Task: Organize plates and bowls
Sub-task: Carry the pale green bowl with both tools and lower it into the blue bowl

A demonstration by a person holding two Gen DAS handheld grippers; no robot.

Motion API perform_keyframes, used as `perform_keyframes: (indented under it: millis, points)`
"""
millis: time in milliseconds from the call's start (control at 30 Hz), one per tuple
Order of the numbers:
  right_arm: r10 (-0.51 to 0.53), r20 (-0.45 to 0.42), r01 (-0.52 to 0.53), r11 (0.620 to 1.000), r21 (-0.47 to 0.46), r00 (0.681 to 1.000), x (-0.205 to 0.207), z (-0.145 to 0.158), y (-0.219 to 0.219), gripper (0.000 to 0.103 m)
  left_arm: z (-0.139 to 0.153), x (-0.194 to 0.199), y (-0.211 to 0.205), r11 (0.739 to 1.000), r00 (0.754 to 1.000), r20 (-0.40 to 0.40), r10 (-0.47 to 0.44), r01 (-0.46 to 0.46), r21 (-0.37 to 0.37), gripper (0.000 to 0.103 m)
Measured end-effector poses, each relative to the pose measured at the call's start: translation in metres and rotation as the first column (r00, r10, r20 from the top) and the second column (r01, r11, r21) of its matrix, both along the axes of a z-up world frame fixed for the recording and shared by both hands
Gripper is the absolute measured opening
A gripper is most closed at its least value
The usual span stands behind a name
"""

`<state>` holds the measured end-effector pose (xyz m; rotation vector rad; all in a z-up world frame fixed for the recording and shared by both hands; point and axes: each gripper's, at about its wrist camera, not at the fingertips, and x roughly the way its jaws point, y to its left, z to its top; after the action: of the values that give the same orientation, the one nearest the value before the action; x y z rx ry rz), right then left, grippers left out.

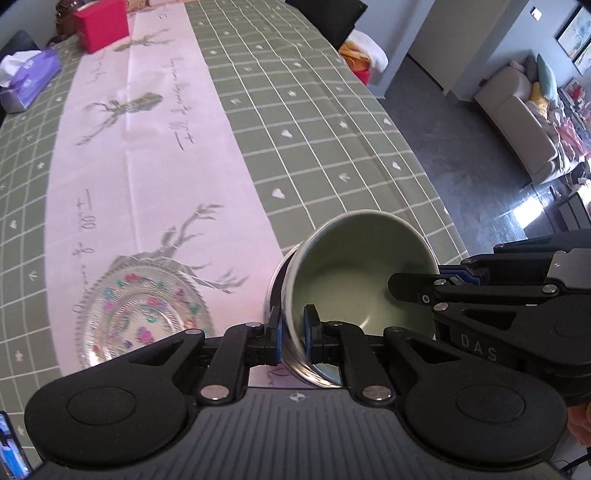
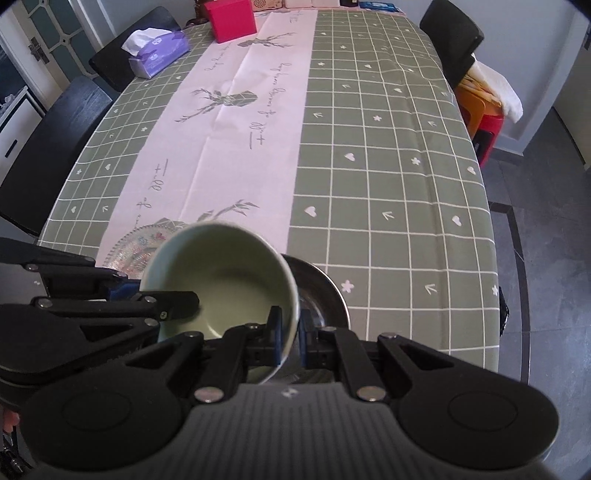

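Observation:
A pale green bowl [image 1: 354, 295] [image 2: 229, 280] hangs tilted over the near end of the table, held by both grippers. My left gripper [image 1: 293, 332] [image 2: 147, 291] is shut on its left rim, one finger inside and one outside. My right gripper [image 2: 290, 332] [image 1: 437, 277] is shut on the opposite rim in the same way. A steel bowl [image 2: 325, 291] [image 1: 273, 291] lies just under and beside the green bowl; I cannot tell whether they touch. A clear glass plate [image 1: 144, 314] [image 2: 140, 243] with coloured flowers rests on the pink runner to the left.
At the far end of the green checked tablecloth [image 2: 369, 166] stand a red box [image 2: 231, 18] [image 1: 101, 26] and a purple tissue pack [image 2: 159, 51] [image 1: 29, 77]. Black chairs [image 2: 55, 147] line the left side, another chair [image 2: 452, 37] stands far right. The table edge [image 2: 491, 258] drops to grey floor.

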<state>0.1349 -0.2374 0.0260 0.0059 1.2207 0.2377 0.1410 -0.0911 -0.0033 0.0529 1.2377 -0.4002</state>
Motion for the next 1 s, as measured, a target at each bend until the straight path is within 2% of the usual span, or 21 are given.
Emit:
perform_keyframes:
  millis: [167,533,767,1000]
  points:
    - [-0.005,-0.047,0.005,1.000,-0.007,0.999,0.001,-0.019,-0.008,0.006,-0.019,0.004,-0.005,1.000,0.998,-0.064,0.001,-0.001,0.001,0.012]
    - [0.026,-0.097,-0.029,0.999,-0.026,0.995,0.013,-0.044,-0.004,0.007,-0.039,0.013,-0.006,1.000,0.991,-0.136,0.001,0.000,0.011,0.013]
    - [0.042,-0.095,-0.046,0.998,-0.046,0.995,0.017,-0.046,-0.003,0.007,-0.039,0.012,-0.012,0.999,0.990,-0.138,-0.023,0.027,0.025,0.015]
    - [0.053,-0.087,-0.060,0.994,-0.086,0.995,0.019,-0.047,0.001,0.007,-0.037,0.012,-0.008,1.000,0.991,-0.132,-0.013,0.013,0.001,0.015]
